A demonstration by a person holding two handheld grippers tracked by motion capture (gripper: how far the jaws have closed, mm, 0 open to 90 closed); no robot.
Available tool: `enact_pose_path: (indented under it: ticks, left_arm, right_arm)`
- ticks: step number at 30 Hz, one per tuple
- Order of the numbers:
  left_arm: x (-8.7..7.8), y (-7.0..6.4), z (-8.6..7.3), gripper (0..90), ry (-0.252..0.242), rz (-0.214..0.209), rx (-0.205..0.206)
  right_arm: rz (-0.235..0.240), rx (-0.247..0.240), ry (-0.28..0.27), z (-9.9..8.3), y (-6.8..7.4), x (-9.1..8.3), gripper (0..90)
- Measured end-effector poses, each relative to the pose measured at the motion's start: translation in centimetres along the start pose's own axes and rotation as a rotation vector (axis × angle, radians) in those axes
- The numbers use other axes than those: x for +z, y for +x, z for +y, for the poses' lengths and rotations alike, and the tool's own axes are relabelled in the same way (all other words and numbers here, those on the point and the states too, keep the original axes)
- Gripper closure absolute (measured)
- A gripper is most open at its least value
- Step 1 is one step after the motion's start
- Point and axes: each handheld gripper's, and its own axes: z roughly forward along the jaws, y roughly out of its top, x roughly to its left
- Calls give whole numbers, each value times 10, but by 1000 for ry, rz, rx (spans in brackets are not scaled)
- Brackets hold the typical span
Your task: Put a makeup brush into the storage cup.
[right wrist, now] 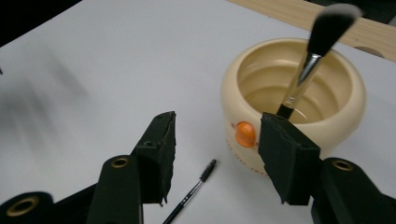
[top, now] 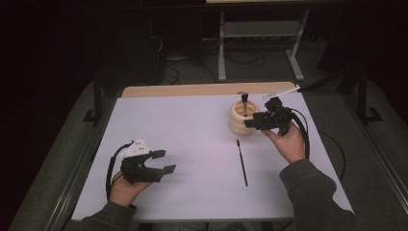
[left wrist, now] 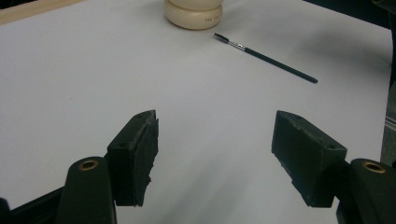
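From above, your left gripper (top: 162, 161) rested low on the table (top: 192, 144) with fingers apart, while your right gripper (top: 251, 122) hovered beside the pot (top: 242, 118) holding a brush (top: 244, 102). In the left gripper view, a wand (left wrist: 266, 58) lay near the pot (left wrist: 193, 14). In the right gripper view, your fingers (right wrist: 286, 154) stood apart and empty before the pot (right wrist: 293, 100), the wand (right wrist: 191, 191) below.

spread-jawed left tool (left wrist: 215, 161) over white table (left wrist: 70, 84), mascara wand (left wrist: 265, 58) beyond
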Motion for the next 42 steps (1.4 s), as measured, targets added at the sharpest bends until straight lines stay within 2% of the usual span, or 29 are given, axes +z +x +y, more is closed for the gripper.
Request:
enact_pose_path:
  ticks: [5, 8, 12, 14, 17, 26, 32, 36, 39, 42]
  left_arm:
    - [0, -1, 0, 310, -1, 3, 0]
    - [0, -1, 0, 310, -1, 3, 3]
    - [0, 0, 0, 311, -2, 2, 1]
    - [-1, 0, 0, 310, -2, 1, -5]
    - [-2, 1, 1, 310, 2, 3, 9]
    - [-2, 0, 1, 310, -6, 6, -4]
    - [-2, 0, 1, 310, -5, 7, -4]
    - [-2, -1, 1, 310, -5, 8, -3]
    - [-2, -1, 1, 310, -5, 7, -2]
    - [-2, -1, 1, 310, -6, 6, -2]
  right_arm:
    - [3, -45, -2, -5, 11, -4, 422]
    - [3, -45, -3, -9, 15, -8, 402]
    - [-15, -29, 12, -17, 18, -9, 378]
    - [-9, -14, 19, -21, 18, -9, 372]
    - [-13, -1, 20, -27, 18, -10, 366]
    - [-1, 33, 39, -41, 16, -11, 361]
    - [12, 33, 44, -46, 25, -14, 364]
    - [-1, 10, 61, -49, 34, -14, 375]
    - [13, 15, 72, -50, 38, -15, 377]
    - [7, 13, 81, -51, 41, -13, 383]
